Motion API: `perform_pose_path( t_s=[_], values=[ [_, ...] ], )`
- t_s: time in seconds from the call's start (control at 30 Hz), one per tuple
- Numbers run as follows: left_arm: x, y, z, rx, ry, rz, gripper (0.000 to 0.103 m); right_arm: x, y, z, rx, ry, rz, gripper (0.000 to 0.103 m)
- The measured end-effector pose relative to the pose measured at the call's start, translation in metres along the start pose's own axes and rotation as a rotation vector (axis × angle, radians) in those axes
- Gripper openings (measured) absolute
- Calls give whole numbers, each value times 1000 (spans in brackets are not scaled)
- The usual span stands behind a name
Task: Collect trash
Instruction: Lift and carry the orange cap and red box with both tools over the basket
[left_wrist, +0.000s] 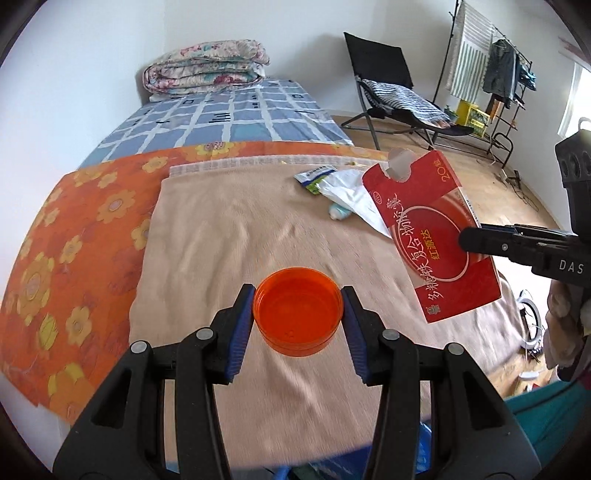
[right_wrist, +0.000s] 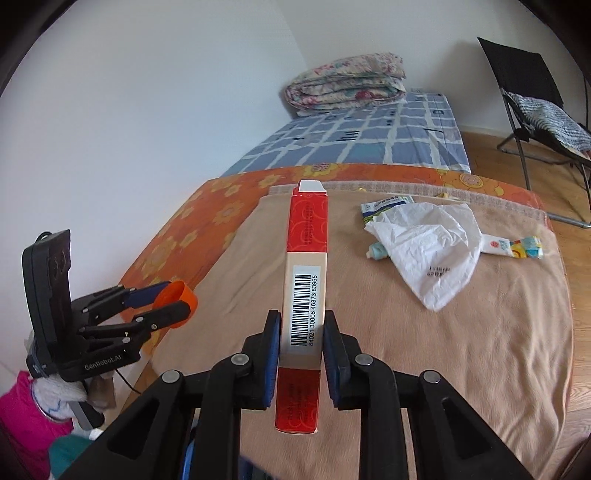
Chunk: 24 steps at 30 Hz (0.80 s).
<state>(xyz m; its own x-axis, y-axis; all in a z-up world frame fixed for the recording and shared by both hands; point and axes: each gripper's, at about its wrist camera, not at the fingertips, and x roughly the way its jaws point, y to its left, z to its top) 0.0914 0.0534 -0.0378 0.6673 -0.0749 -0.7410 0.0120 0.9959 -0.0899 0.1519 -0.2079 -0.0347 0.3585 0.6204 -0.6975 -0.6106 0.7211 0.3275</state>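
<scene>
Both grippers gripping: left gripper (left_wrist: 297, 318) clamping orange lid (left_wrist: 297, 311); right gripper (right_wrist: 302, 354) pinching red carton (right_wrist: 304, 295) above beige blanket (right_wrist: 480, 350).

Left gripper (left_wrist: 297, 314) clamped, angled down, right gripper (right_wrist: 302, 338) clamped, angled down

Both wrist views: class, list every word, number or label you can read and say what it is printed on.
"84021 30006 46873 83965": barcode side of the red box.
"20": front of that box; its Chinese lettering I leave unread.
"GenRobot.AI": left gripper.
"DAS": right gripper.
White plastic bag, green and white packet, tube: print too small.
</scene>
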Motion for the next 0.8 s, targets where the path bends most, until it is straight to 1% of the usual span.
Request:
perform_pose_path(
  t_s=[0.07,0.17,0.23,0.37,0.43,0.6,0.8],
  values=[
    [-19,-8,-13,6,-6,-1,47,-15,8,-14,-20,0,10,21],
    [-39,-14,-29,1,-13,-9,47,-35,20,-34,-59,-8,9,21],
    [-53,-18,-41,-4,-25,-12,47,-48,26,-47,-74,-13,24,21],
    [-71,-24,-68,-24,-36,-15,47,-68,36,-72,-94,-31,34,21],
    [-74,-26,-80,-38,-30,-23,47,-73,40,-86,-95,-27,46,21],
    [-72,-30,-116,-61,23,-38,47,-77,49,-118,-119,-6,53,21],
    [-65,-27,-156,-89,91,-44,47,-71,60,-154,-163,47,53,21]
  ],
)
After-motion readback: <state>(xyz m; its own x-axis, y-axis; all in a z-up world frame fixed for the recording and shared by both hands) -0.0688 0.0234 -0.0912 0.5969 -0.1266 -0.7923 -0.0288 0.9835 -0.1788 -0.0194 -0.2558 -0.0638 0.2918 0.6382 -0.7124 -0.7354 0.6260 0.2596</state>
